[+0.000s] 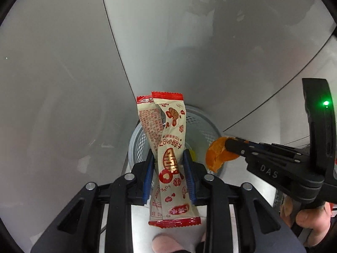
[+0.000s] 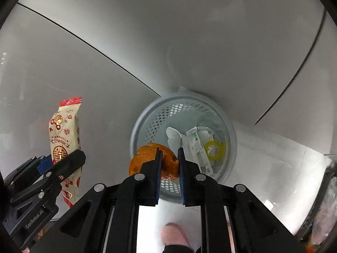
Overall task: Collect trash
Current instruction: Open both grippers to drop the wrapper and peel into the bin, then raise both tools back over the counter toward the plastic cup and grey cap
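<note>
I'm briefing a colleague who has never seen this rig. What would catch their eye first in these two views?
Probably the cream-and-red snack wrappers, clamped between the blue pads of the left gripper in the middle of its view. Next, the bright orange peel pinched in the right gripper. Both hang above a pale perforated trash basket on the floor, which already holds paper scraps and a yellow ring.

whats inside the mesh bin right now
In the mesh bin: crumpled white paper, a small printed carton and a yellow ring. The orange peel and right gripper hide the near bottom.
</note>
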The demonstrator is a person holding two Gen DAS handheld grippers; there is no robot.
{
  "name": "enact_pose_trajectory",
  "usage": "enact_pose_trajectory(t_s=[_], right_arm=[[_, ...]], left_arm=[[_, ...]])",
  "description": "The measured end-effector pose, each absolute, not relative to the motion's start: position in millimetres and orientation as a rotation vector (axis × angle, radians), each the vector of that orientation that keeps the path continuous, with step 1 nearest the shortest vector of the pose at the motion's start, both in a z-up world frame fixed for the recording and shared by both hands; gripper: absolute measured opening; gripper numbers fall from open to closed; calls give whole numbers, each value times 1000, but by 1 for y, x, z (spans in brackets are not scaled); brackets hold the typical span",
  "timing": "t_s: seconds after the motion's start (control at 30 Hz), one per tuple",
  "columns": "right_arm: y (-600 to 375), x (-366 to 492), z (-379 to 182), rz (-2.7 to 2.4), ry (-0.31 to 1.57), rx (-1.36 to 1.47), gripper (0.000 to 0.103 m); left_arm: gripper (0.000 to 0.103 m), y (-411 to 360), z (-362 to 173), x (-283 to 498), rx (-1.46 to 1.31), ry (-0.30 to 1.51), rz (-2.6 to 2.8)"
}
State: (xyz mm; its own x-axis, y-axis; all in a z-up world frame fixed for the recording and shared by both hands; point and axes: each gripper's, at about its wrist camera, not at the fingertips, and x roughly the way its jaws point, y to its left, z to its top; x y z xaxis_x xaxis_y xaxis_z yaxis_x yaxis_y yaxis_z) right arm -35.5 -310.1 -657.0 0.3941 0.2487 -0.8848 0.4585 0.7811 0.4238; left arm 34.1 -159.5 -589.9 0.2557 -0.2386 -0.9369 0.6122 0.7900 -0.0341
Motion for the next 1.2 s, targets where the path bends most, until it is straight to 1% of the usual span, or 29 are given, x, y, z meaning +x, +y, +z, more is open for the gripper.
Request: enact_pose_trajectory(t_s=[0.03,0.07,0.1,0.13,0.17,0.23,0.43,0.63,0.73,0.87,1.03,1.13,1.2], right_arm=[[-310,-34,-666,-148,1193,708,15],[-309,-33,-673,-152,1201,711,19],[-309,-32,-679,-162,1209,709,22],[-310,-31,-683,-173,1215,708,25],[-310,-30,-685,-175,1214,715,30],[-313,-30,-686,-192,1207,712,34],[-318,-33,-681,-215,1203,720,34],[-312,-48,-657,-214,1226,727,35],[-309,-59,-629,-213,1233,731,34],[-305,-76,-571,-206,1230,738,34],[-304,-99,-477,-189,1228,687,35],[-308,-111,-417,-176,1208,661,37],[-312,-117,-378,-162,1186,644,40]], left_arm=[[34,-159,-594,35,378,1172,-590],[40,-158,-598,36,383,1166,-584],[45,-156,-601,38,380,1165,-582],[53,-154,-602,40,373,1164,-579],[55,-152,-602,41,369,1158,-575],[56,-148,-602,45,375,1153,-565],[56,-143,-592,53,367,1155,-544],[56,-153,-558,47,353,1153,-525],[56,-157,-528,46,352,1148,-514],[56,-157,-474,40,332,1144,-520],[56,-157,-393,23,331,1114,-520],[59,-157,-343,13,308,1113,-504],[60,-156,-309,8,295,1105,-489]])
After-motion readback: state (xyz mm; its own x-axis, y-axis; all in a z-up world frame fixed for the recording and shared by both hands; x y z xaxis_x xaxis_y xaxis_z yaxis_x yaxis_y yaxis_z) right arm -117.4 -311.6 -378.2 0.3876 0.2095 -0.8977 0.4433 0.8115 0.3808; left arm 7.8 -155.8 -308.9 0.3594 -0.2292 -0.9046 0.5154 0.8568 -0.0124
